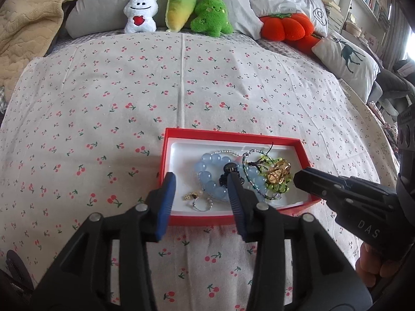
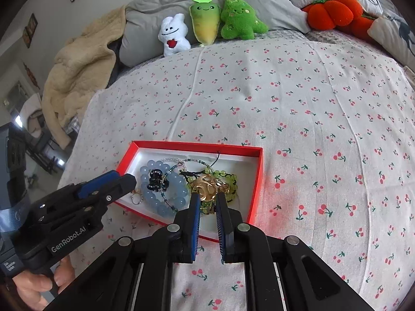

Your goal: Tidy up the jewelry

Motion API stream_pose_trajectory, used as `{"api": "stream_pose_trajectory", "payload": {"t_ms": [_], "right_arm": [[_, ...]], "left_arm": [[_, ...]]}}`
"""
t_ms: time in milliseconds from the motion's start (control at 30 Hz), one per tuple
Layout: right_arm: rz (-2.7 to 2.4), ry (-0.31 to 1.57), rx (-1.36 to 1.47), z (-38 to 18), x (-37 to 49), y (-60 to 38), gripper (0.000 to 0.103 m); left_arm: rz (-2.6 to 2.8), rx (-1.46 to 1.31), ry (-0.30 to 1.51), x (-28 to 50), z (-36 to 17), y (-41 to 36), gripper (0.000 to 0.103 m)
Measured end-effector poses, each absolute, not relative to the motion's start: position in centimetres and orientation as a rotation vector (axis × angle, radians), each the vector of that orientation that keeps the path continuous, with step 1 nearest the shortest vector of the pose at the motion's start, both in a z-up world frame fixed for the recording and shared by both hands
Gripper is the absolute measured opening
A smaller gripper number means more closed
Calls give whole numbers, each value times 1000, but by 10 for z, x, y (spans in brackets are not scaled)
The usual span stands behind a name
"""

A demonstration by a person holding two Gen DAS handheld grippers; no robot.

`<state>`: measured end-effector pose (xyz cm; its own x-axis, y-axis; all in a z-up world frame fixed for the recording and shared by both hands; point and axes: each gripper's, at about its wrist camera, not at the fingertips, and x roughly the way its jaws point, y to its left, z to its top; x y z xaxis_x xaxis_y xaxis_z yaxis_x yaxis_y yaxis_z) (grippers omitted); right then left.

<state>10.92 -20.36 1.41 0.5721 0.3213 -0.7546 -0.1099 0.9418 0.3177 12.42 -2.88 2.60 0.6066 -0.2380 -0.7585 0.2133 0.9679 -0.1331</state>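
- The red box (image 1: 233, 219) is sitting on the cherry-print bedspread (image 1: 129, 90), and all the jewelry in view is lying inside its white tray — nothing is showing loose on the fabric around it.
- The blue bead bracelet (image 1: 207, 173) is lying at the tray's middle with a small black claw clip (image 2: 155, 179) resting on top of it; the green bead bracelet (image 2: 228, 181) and a gold piece (image 2: 207, 189) are piling up together at one end, tangled with a thin beaded strand.
- A small ring (image 1: 201, 204) and a tiny dice charm (image 1: 187, 196) are sitting by the near wall.
- The left gripper (image 1: 201, 199) is hanging over the tray with its jaws parted and nothing pinched between them.
- The right gripper (image 2: 208, 207) is reaching toward the gold piece with its jaws narrowed to a slim gap; the tips are sitting just at the gold and green pile, but I cannot tell whether they are pinching anything.
- Judging by this, the gathering is looking essentially done — what is possibly remaining is untangling or tidying the heap.
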Motion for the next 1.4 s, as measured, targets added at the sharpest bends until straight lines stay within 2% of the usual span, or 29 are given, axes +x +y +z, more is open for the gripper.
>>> {"api": "stream_pose_trajectory", "payload": {"t_ms": [67,267,333,367,400,433,467,533,600,767,833,1400], "right_arm": [[260,915,259,19,107,-205,15],[236,903,247,30,101,-206,19],[228,907,245,32,97,-208,22],[226,911,245,33,95,-209,28],[222,914,246,34,92,-210,46],[211,911,249,36,88,-211,69],[194,900,249,39,83,-213,74],[177,885,230,45,74,-214,74],[169,892,227,48,65,-215,76],[105,969,200,49,42,-219,91],[80,959,180,51,29,-218,103],[45,1069,70,33,2,-188,103]], "left_arm": [[-247,-19,869,119,30,-27,59],[-178,5,882,108,35,-17,80],[-152,9,894,104,36,-13,83],[-144,7,902,100,36,-11,85],[-140,6,910,97,36,-10,86],[-140,6,920,94,35,-9,87],[-142,7,932,90,35,-8,89],[-140,7,955,81,35,-6,93],[-133,13,966,72,34,-6,102],[-98,55,989,49,33,-6,102],[-84,59,986,41,35,-4,102],[-68,73,1025,25,25,-3,102]]}}
